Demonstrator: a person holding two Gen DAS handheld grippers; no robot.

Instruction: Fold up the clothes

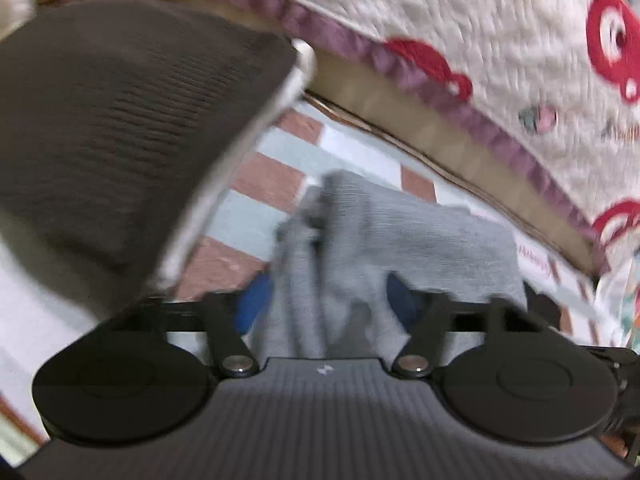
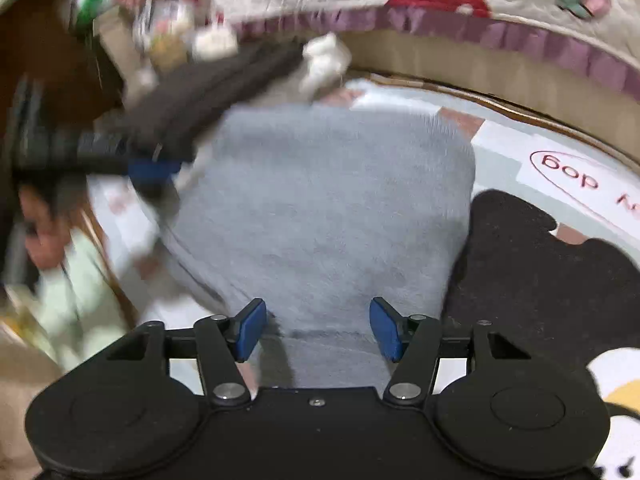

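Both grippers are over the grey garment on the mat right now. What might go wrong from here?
1. The grey garment is bunched between the left gripper fingers; closing may grab several layers.
2. The dark brown garment hangs close by and might get caught.
3. The right gripper straddles the grey cloth beside a black garment; dragging may disturb it.
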